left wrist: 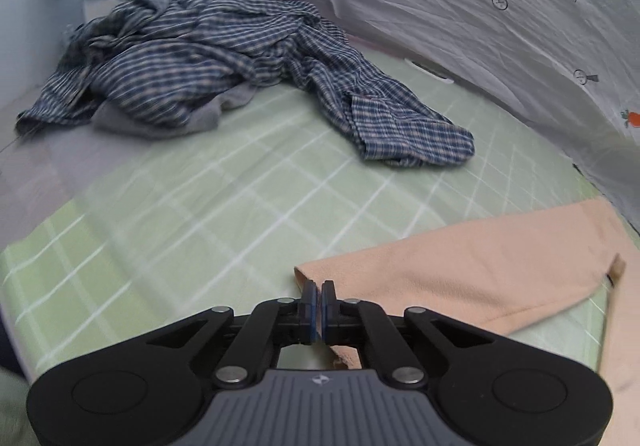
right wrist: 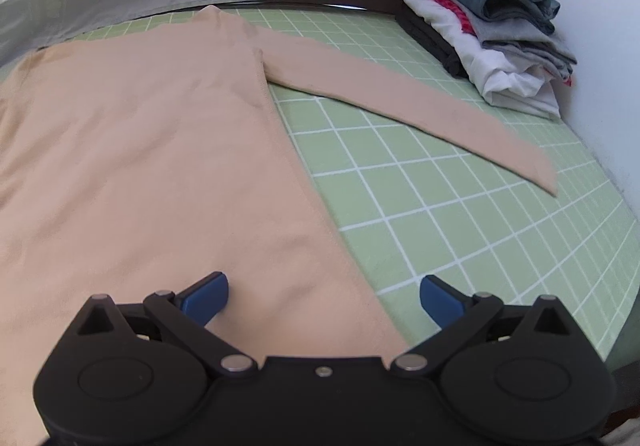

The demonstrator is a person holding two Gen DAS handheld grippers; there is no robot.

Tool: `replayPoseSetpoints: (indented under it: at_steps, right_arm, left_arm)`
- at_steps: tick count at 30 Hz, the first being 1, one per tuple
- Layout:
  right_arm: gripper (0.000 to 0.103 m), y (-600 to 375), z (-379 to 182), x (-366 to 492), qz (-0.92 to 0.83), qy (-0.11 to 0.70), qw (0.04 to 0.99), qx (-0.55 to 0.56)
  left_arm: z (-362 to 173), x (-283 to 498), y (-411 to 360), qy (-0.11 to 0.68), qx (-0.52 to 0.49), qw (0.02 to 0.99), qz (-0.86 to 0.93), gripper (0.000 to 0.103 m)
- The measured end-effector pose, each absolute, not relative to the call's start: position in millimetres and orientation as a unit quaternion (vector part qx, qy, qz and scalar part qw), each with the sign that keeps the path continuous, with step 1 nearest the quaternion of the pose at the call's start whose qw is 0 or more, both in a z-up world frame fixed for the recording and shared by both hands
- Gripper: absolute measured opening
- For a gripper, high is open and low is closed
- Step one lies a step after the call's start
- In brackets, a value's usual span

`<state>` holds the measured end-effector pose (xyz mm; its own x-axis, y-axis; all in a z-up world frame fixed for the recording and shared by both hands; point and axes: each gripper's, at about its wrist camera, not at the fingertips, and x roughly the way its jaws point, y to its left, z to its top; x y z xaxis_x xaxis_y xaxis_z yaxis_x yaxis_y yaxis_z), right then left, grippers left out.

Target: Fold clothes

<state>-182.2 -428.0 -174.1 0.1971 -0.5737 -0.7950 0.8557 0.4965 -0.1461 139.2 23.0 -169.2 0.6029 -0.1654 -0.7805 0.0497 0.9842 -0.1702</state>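
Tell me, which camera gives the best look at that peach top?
The right wrist view. There the peach top lies spread flat on the green checked mat, body and one long sleeve visible. The left wrist view shows only a sleeve end, pinched in the shut left gripper.

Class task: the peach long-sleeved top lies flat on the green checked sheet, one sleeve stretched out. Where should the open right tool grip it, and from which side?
Probably at the bottom hem corner of the peach top, just ahead of the right tool. Come from the bare green sheet side: that straight side edge lies flat and exposed.
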Motion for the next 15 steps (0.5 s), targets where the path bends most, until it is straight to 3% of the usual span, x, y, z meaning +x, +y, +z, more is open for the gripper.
replayPoseSetpoints:
  at_steps: [15]
  right_arm:
    - [0.103,-429,-184,-207,-0.45,0.37,0.782,0.22]
  left_arm:
    - [-179,96,18,0.452,-0.052,0.887,-0.072,0.002]
